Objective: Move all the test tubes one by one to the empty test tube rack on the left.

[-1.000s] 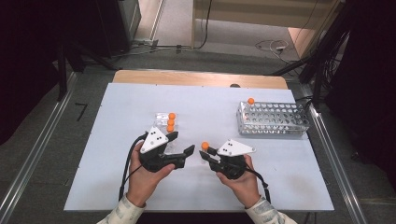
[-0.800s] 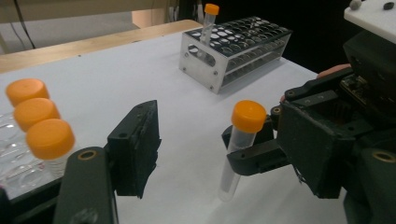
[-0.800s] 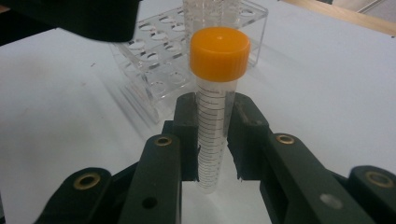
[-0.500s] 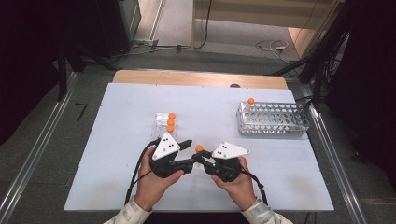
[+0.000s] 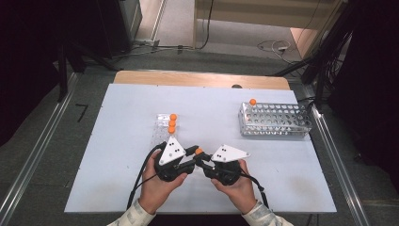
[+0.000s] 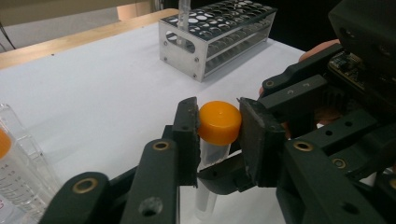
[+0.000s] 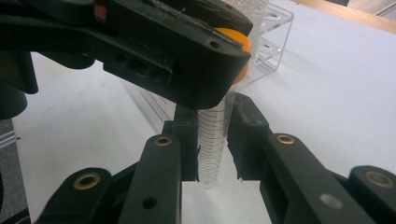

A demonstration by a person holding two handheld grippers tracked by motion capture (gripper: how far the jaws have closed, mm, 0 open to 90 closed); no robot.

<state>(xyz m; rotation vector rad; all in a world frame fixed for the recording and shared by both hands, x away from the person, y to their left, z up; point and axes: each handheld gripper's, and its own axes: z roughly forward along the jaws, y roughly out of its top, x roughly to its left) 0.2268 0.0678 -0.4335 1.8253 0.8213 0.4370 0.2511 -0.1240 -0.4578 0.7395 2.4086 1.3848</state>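
A clear graduated tube (image 7: 212, 144) with an orange cap (image 6: 219, 122) stands upright between both grippers at the table's front middle. My right gripper (image 7: 212, 140) is shut on the tube's body. My left gripper (image 6: 217, 135) has just been closing, and its pads now press the cap from both sides. From above, the cap (image 5: 198, 151) peeks out where the left gripper (image 5: 195, 152) and the right gripper (image 5: 203, 162) meet. The tube's lower end hangs free below the jaws.
A clear rack (image 5: 162, 129) with three orange-capped tubes (image 5: 172, 123) stands just behind the left hand. A metal tube rack (image 5: 275, 120) holding one orange-capped tube (image 5: 252, 101) sits at the back right. A wooden strip (image 5: 202, 78) borders the table's far edge.
My left gripper has moved right to meet the right gripper, and its jaws have closed on the tube's orange cap. The right gripper has kept its hold on the tube.
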